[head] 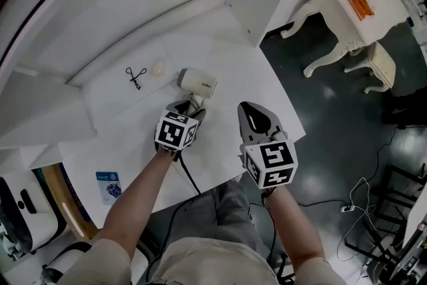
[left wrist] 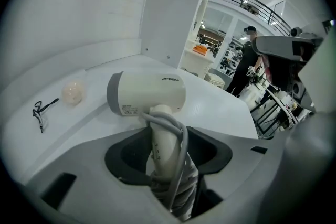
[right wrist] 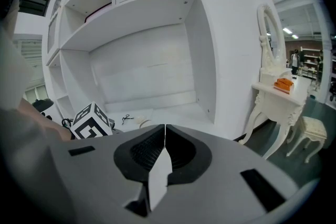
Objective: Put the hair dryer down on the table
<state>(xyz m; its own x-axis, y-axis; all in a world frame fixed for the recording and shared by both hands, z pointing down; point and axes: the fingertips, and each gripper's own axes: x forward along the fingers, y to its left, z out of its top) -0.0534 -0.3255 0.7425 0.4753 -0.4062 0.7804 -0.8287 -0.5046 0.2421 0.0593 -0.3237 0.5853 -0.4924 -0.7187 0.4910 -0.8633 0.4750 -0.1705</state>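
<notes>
One hair dryer (head: 198, 82) is the thing in play: a short, cream-white barrel with a grey band round its rear end, a small line of dark lettering on its side and a printed label underneath. Its handle (left wrist: 159, 136) matches the barrel's cream-white. A pale grey cord (left wrist: 181, 150) is looped up the handle and coiled thickly round its lower part.

In the head view the barrel lies crosswise on the white table (head: 257, 80), toward the back of the tabletop. Its grey end is just beside a pale round object (head: 159, 68), and a small black clip (head: 135, 77) lies farther left. The barrel looks to be down at the surface, but I cannot tell for sure whether it actually rests there.

The left gripper (head: 189, 110) points steeply down. Its jaws stand wide apart and are clamped on the cord-wrapped lower handle, which fills the gap between the dark pads. The barrel sticks out beyond the fingertips.

The right gripper (head: 249, 110) hangs over the near right part of the table, apart from the dryer. Its own view shows its jaws pressed together edge to edge with nothing between them.
</notes>
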